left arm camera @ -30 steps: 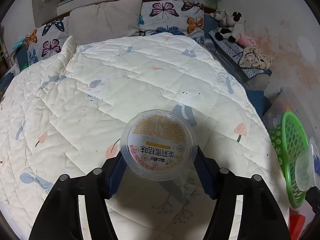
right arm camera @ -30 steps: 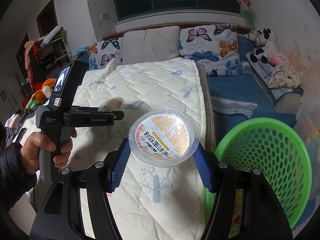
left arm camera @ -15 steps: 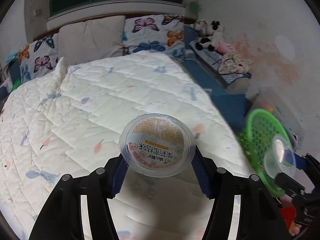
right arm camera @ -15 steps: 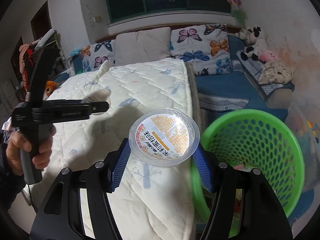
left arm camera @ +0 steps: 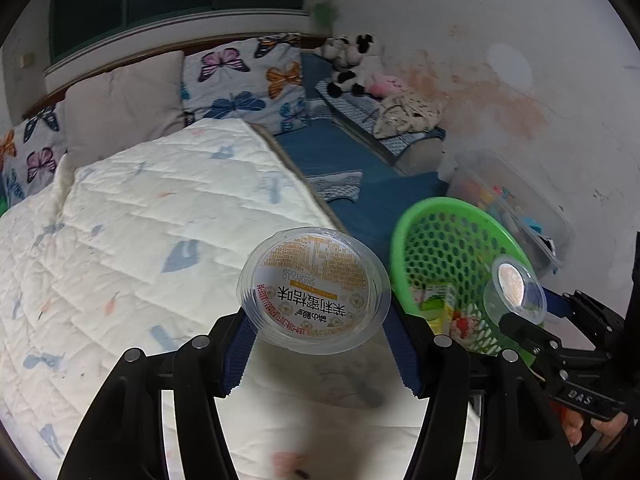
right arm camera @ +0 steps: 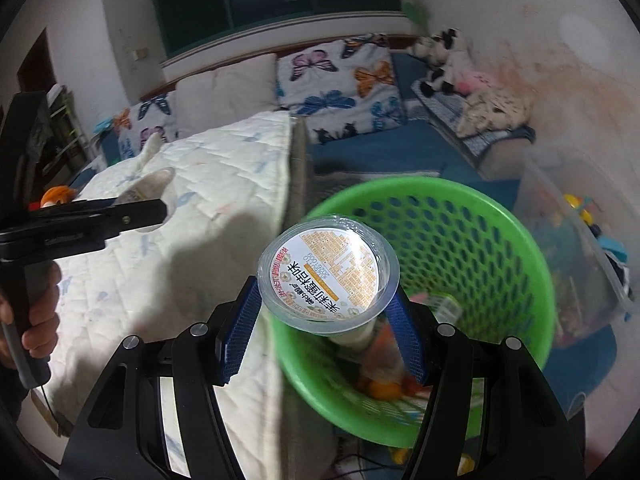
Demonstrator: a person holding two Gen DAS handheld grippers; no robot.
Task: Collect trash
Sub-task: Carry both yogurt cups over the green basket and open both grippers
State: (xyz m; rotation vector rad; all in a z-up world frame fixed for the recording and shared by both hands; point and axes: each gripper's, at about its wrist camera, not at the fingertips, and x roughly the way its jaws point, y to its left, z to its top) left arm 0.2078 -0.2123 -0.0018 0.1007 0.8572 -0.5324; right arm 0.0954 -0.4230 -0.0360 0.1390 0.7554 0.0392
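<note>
I am holding a clear plastic cup (left arm camera: 314, 290) between the blue pads of my left gripper (left arm camera: 316, 344), jaws pressed against its sides, its printed foil lid facing the camera; this cup is hanging over the edge of the white quilt (left arm camera: 132, 240), just beside the green basket (left arm camera: 404, 224). My right gripper (right arm camera: 326, 324) is clamping a second, matching cup (right arm camera: 328, 274) the same way, pads pressing on its walls; that cup is hovering over the open mouth of the basket (right arm camera: 532, 248), above the near rim. Seen from the left wrist, the right gripper (left arm camera: 520, 312) is reaching in from the right with its cup (left arm camera: 514, 290) above the basket's far side. Inside the basket some wrappers and cartons are lying, blurred, so I cannot tell exactly what they are. From the right wrist my left hand (right arm camera: 38, 320) is showing at the left edge, gripping the handle of its tool (right arm camera: 158, 210) over the quilt (right arm camera: 160, 280); butterfly pillows (right arm camera: 340, 84) are leaning at the head of the bed, and a clear storage box (left arm camera: 516, 208) is sitting beyond the basket.
</note>
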